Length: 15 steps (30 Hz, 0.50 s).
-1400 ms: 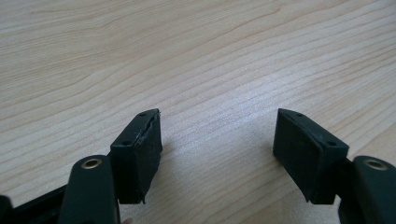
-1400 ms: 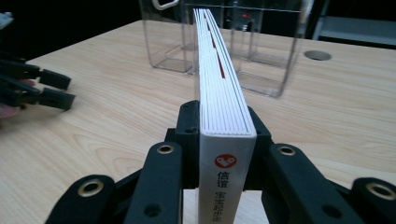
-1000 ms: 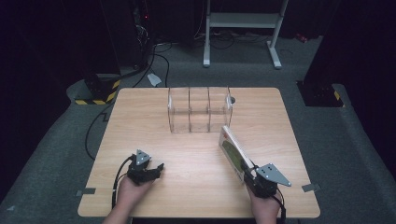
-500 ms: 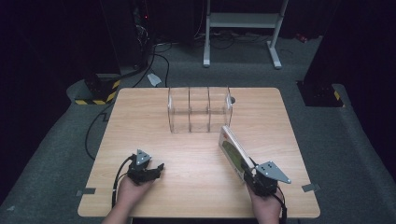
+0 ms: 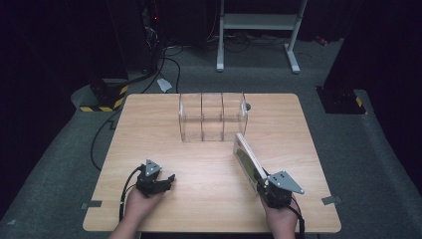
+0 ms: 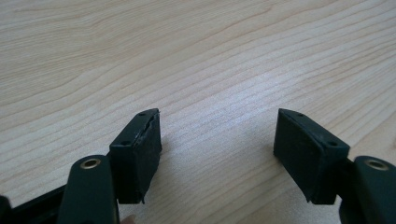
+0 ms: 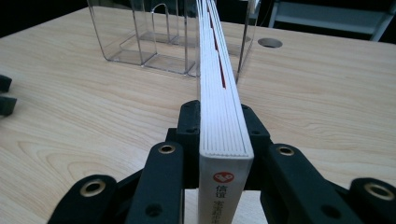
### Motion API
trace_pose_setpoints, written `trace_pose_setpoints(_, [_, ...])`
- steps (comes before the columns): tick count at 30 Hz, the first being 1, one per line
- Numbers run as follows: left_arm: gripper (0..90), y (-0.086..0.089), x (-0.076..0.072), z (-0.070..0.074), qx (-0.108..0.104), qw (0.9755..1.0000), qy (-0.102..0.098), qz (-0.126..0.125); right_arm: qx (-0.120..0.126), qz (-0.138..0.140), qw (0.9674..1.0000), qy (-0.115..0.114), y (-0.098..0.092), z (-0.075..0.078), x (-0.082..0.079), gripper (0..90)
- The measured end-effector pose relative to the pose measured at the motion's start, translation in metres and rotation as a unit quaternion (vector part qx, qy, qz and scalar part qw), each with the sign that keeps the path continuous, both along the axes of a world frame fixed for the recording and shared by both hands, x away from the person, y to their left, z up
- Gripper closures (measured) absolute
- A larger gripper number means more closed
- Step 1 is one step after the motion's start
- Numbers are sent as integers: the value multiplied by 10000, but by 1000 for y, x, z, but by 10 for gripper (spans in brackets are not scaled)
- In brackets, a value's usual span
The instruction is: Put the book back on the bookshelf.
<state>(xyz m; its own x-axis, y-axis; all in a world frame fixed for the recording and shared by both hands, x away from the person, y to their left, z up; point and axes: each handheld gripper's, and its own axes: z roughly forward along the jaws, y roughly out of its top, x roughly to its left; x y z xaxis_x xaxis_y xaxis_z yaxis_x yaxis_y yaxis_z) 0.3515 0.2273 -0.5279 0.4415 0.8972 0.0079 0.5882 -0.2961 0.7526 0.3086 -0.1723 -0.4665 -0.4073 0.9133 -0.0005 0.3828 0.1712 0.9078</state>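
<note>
My right gripper is shut on a white book near the table's front right, and the book stands on edge, reaching toward the rack. In the right gripper view the book's page edge runs straight ahead between the jaws, with its spine at the bottom. A clear plastic rack with three compartments stands upright at the middle back of the table; its compartments look empty. My left gripper rests low at the front left, open, with bare wood between its fingers.
The wooden table has a round cable hole just right of the rack. A white-legged stand and cables lie on the floor beyond the far edge. Grey tape tabs mark the front corners.
</note>
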Motion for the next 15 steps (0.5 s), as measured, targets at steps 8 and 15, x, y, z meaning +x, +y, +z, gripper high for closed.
trace_pose_setpoints(8, [321, 0, 0, 0, -18, 10000, -3, -4, 21, -32, 10000, -30, 4, 16, 7, 756])
trace_pose_setpoints(15, [321, 0, 0, 0, -10, 10000, -2, -11, -49, -168, 9996, -214, 15, 32, 16, 756])
